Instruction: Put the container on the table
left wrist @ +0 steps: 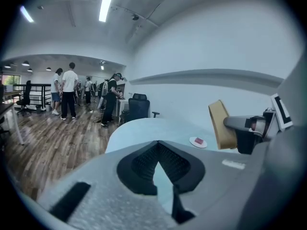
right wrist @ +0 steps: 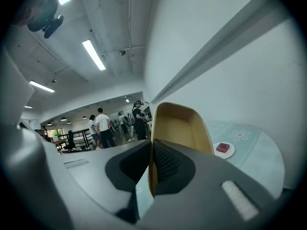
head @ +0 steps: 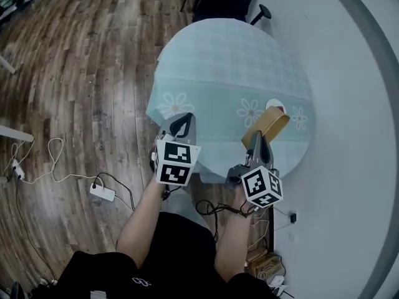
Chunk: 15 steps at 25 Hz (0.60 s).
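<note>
Hanging over the worktop's [head: 224,61] edge, the tan container [head: 269,123] is pinched by the right tongs [head: 256,139]; the left tongs [head: 181,125] are pressed together.

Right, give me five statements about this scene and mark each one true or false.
The right gripper has its jaws clamped on the tan container. True.
The container lies flat on the table. False: it is held up on edge in the jaws.
A small white plate with a red item sits on the table. True.
The left gripper holds the plate. False: nothing is between its jaws.
The table is bare wood. False: a pale blue flowered cloth covers it.
</note>
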Tool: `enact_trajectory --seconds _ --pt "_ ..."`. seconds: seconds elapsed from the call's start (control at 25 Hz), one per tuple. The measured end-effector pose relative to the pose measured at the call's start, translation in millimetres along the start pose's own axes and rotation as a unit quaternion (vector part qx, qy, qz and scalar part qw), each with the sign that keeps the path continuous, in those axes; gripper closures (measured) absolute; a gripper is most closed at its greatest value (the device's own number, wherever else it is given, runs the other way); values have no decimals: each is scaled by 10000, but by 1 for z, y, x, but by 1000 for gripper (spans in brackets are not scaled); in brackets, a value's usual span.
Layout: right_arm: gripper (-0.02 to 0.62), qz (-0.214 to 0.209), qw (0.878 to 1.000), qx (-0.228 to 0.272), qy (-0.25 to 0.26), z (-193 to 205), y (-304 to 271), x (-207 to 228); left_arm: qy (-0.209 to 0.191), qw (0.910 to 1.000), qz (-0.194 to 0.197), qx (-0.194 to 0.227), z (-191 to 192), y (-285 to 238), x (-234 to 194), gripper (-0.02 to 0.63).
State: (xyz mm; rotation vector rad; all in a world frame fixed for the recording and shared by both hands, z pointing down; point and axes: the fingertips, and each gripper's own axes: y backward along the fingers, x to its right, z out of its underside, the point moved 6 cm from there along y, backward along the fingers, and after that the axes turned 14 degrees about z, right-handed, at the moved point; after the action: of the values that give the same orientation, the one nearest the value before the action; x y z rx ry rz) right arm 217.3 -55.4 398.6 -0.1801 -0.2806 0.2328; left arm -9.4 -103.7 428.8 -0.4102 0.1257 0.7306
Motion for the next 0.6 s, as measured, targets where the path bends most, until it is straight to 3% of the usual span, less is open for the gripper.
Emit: enact_trajectory --seconds 0.24,0.4,0.6 --pt "572 69 9998 -102 -142 -16 -84 29 -209 9996 -48 -173 -28 -83 -10 606" --pt "572 -64 9996 -146 -250 -29 -122 31 -263 9994 -107 -175 -52 -109 -13 606" --pt "572 -126 9991 -356 -206 -24 -157 29 -202 9989 -123 -408 -55 -136 -27 606"
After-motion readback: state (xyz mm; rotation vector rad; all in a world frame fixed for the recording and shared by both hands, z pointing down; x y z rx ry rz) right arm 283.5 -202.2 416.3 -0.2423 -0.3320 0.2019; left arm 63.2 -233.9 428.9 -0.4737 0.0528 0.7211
